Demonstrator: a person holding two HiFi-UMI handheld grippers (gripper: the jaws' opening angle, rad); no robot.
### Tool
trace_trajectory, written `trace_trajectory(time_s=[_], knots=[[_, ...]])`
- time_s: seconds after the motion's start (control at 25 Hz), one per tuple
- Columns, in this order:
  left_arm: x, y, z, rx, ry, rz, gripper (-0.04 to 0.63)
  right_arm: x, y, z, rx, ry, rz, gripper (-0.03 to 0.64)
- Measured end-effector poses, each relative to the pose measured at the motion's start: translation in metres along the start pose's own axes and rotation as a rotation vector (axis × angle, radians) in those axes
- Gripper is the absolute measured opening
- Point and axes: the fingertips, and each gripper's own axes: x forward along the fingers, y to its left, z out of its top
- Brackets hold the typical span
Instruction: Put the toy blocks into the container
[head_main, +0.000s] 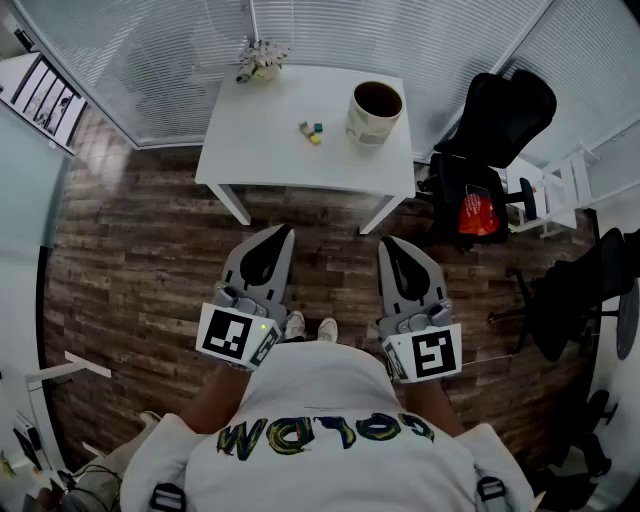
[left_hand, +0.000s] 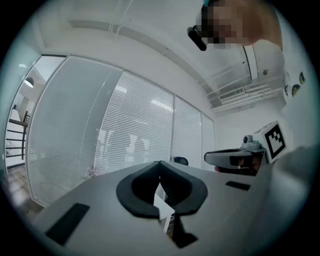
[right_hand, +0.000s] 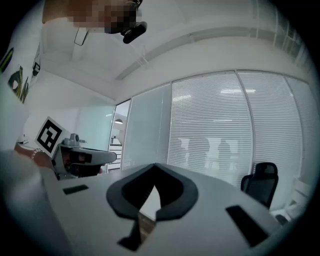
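A few small toy blocks (head_main: 311, 131) lie together on a white table (head_main: 260, 150) ahead of me, one yellow, one teal, one grey. Just right of them stands a round, pale container (head_main: 375, 112) with a dark open mouth. My left gripper (head_main: 286, 232) and right gripper (head_main: 386, 243) are held level in front of my body, well short of the table, over the wooden floor. Both are shut with nothing in them. In the left gripper view the left gripper (left_hand: 159, 163) faces window blinds; the right gripper (right_hand: 154, 165) does so in its own view.
A small plant (head_main: 260, 58) sits at the table's far edge. A black office chair (head_main: 495, 130) with a red bag (head_main: 477, 213) stands right of the table. Glass walls with blinds close off the back. My feet (head_main: 310, 327) are on the wooden floor.
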Motion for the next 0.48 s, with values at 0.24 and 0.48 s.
trace_trajectory(time_s=[0.24, 0.48], knots=[[-0.003, 0.014, 0.002, -0.006, -0.004, -0.007, 0.012, 0.009, 0.004, -0.001, 0.012, 0.003, -0.025, 0.008], [-0.014, 0.027, 0.003, -0.015, 0.002, -0.027, 0.012, 0.017, 0.023, 0.001, 0.027, -0.004, -0.027, 0.008]])
